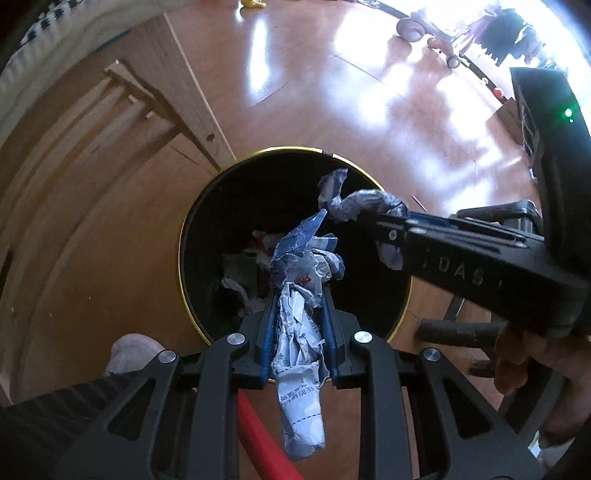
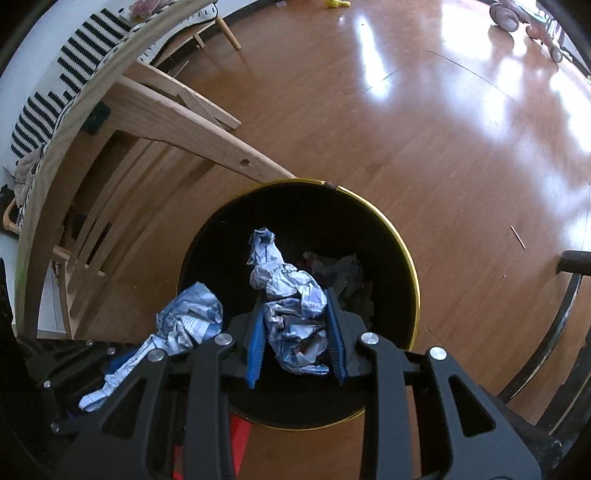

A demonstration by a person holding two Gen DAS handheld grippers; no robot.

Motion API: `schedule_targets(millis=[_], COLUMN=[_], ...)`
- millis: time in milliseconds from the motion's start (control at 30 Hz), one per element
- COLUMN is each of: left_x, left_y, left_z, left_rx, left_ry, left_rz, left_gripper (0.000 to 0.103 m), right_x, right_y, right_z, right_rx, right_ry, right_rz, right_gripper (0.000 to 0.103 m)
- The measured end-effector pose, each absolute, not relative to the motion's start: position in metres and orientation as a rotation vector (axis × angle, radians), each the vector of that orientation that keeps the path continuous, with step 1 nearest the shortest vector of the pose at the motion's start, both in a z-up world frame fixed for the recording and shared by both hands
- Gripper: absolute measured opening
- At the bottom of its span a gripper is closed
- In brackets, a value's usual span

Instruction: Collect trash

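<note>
Left gripper [image 1: 298, 295]: we see its blue-padded jaws clamped on a crumpled blue-and-white printed paper [image 1: 301, 332], held above the open mouth of the bin. The paper bulges out past the fingertips and hangs back between the jaws toward the camera.

Right gripper [image 2: 295, 295]: we see it clamped on a second crumpled paper wad [image 2: 291, 306], also over the bin opening. In the left wrist view this gripper [image 1: 373, 218] reaches in from the right, with the wad [image 1: 351, 203] sticking out past its tips over the far right part of the opening.

Trash bin [image 1: 188, 229]: round, black inside, with a thin gold rim, standing on the wooden floor [image 1: 314, 92]. We look almost straight down into it in both views [image 2: 410, 258].

Bin contents: we make out pale and dark crumpled scraps [image 1: 243, 266] at the bottom; what they are we cannot tell.

Relation of the two papers: both are over the bin, near each other; in the right wrist view the left gripper's paper [image 2: 184, 321] sits at the near left edge of the rim. Whether the two touch we cannot tell.

Surroundings: a light wooden chair frame [image 2: 177, 122] stands just beside the far left edge of the bin, its leg reaching the rim. A red strip [image 1: 262, 439] shows beneath the left gripper. A small wheeled toy [image 1: 417, 26] stands well apart at the far right of the floor.

Hand [image 1: 524, 362]: bare fingers grip the right gripper's handle at the right edge of the left wrist view.
</note>
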State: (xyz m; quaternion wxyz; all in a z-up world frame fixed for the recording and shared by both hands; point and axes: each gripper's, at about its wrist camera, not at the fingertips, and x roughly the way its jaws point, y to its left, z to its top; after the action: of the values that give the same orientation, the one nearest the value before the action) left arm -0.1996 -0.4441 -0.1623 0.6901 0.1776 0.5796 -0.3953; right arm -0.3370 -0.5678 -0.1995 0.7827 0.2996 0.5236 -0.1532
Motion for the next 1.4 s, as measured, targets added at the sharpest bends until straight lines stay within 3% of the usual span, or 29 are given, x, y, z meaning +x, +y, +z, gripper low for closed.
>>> schedule_targets(millis=[300,333,367,400,433,633,833,967,1133,1267,1400], left_x=[-0.198,-0.198,-0.198,-0.199,-0.199,-0.204,-0.185,-0.143,-0.093,-0.061,-0.035], left_y=[-0.445,-0.445,-0.444,-0.443,-0.441,-0.44,-0.415,-0.365,-0.278,-0.213,-0.159], left_z=[-0.165,-0.165,-0.167,-0.167,-0.164,-0.139,-0.046,0.014,0.073,0.086,0.077], left_rx=[0.394,0.403,0.4,0.389,0.36,0.328,0.259,0.136,0.175,0.23,0.242], left_ry=[1.299,1.298,1.31,1.315,1.301,1.243,0.991,0.869,0.684,0.607,0.643], left_rz=[-0.883,-0.869,-0.865,-0.862,-0.859,-0.884,-0.764,-0.641,-0.388,-0.219,-0.127], left_gripper=[0.023,0.029,0.042,0.083,0.097,0.097,0.097,0.097,0.097,0.097,0.097], right_x=[-0.31,-0.312,-0.312,-0.313,-0.315,-0.327,-0.306,-0.236,-0.131,-0.048,0.004], right_y=[-0.571,-0.574,-0.576,-0.579,-0.581,-0.602,-0.591,-0.545,-0.455,-0.374,-0.311], right_z=[-0.191,-0.189,-0.187,-0.185,-0.181,-0.126,-0.054,-0.021,0.002,0.025,0.038], right_rx=[0.678,0.698,0.713,0.722,0.727,0.685,0.51,0.388,0.257,0.172,0.158], right_ry=[1.133,1.129,1.125,1.112,1.09,0.946,0.797,0.773,0.793,0.77,0.729], right_rz=[-0.35,-0.341,-0.34,-0.35,-0.366,-0.461,-0.558,-0.475,-0.352,-0.234,-0.123], right_gripper=[0.03,0.04,0.073,0.091,0.096,0.096,0.096,0.096,0.096,0.096,0.096])
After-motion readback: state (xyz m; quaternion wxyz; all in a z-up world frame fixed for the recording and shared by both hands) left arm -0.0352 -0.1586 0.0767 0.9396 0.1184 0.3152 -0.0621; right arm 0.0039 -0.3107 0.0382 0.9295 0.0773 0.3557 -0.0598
